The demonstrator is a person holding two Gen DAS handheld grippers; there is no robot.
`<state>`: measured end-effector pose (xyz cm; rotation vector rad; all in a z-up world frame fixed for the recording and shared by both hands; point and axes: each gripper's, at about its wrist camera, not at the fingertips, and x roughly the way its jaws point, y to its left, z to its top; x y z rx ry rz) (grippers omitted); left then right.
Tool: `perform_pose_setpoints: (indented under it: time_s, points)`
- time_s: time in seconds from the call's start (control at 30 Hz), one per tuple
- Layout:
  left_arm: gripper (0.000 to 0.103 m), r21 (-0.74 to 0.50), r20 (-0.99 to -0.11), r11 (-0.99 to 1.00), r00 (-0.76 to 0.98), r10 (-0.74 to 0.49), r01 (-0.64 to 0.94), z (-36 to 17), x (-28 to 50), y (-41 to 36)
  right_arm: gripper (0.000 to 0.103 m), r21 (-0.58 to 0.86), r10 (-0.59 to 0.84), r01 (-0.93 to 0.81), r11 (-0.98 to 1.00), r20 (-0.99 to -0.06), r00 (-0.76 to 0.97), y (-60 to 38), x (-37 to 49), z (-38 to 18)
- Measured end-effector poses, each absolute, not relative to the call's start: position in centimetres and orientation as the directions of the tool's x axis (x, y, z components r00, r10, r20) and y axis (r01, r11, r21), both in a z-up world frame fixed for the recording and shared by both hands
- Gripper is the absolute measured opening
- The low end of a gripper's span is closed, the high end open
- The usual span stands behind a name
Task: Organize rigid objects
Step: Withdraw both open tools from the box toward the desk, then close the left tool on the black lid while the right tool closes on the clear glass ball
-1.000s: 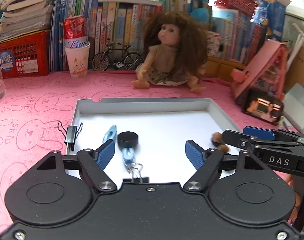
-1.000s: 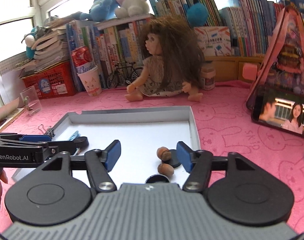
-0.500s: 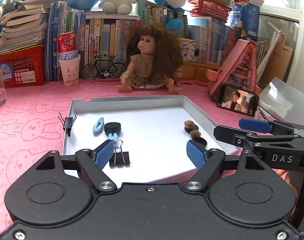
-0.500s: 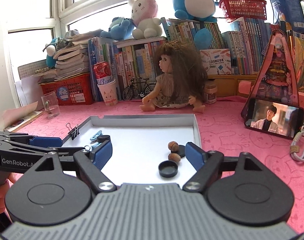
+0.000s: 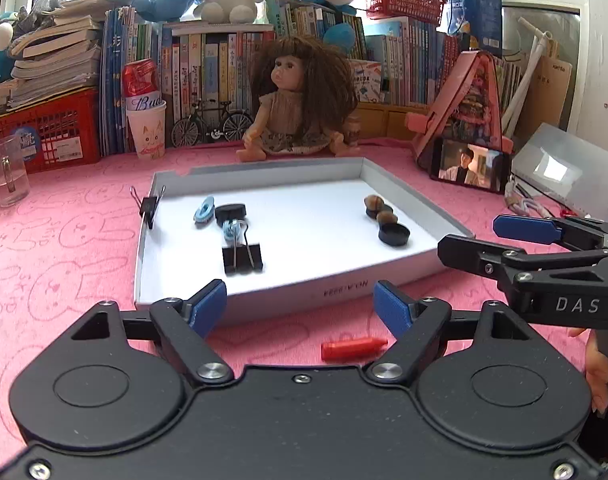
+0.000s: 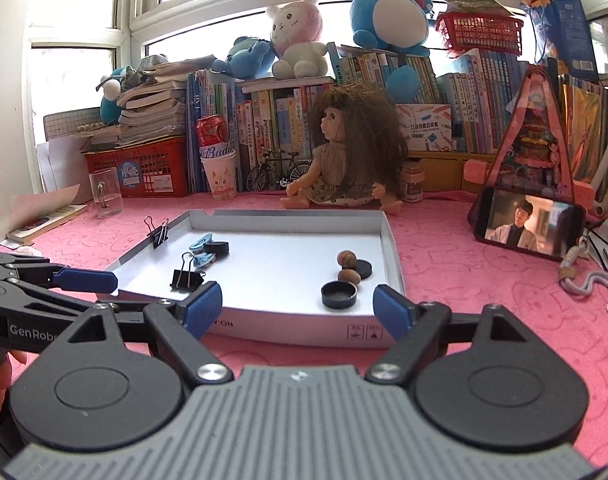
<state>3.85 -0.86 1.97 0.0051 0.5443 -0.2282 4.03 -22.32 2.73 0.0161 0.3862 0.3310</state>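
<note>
A white tray (image 5: 419,206) (image 6: 391,248) lies on the pink cloth. On its left side lie a black binder clip (image 5: 242,258) (image 6: 186,278), blue clips (image 5: 204,209) (image 6: 202,242) and a black disc (image 5: 230,211) (image 6: 216,247). On its right side lie two brown nuts (image 5: 373,202) (image 6: 347,258) and black caps (image 5: 393,235) (image 6: 339,295). Another binder clip (image 5: 148,206) (image 6: 158,234) grips the left rim. A red cap-like piece (image 5: 351,349) lies in front of the tray. My left gripper (image 5: 300,308) and right gripper (image 6: 298,306) are open and empty, before the tray's near edge.
A doll (image 5: 300,96) sits behind the tray before a row of books. A glass mug (image 5: 8,176), a paper cup with a can (image 5: 146,128) and a red crate (image 5: 44,132) stand at the left. A phone (image 5: 469,164) on a pink stand stands at the right.
Both grippers have pulled back and up from the tray, open throughout. The whole tray and the red piece in front of it have come into view.
</note>
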Motion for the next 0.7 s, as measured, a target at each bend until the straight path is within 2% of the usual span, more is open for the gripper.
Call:
perform_pose_setpoints:
  time_s: [0.13, 0.57, 0.7]
  points:
    - [0.079, -0.053, -0.511, 0.976, 0.834, -0.210, 0.213, 0.9, 2.8, -0.9, 0.090, 0.115, 0.329, -0.309, 0.944, -0.383, 0.863, -22.5, 3.1, 1.4]
    - [0.075, -0.048, -0.537, 0.973, 0.815, -0.217, 0.227, -0.7, 1.3, -0.9, 0.089, 0.076, 0.317, -0.317, 0.945, -0.432, 0.844, -22.0, 1.8, -0.4]
    - [0.072, -0.050, -0.545, 0.964, 0.802, -0.245, 0.261, -1.1, 0.6, -1.1, 0.085, 0.055, 0.319, -0.330, 0.942, -0.446, 0.836, -22.1, 1.2, -0.7]
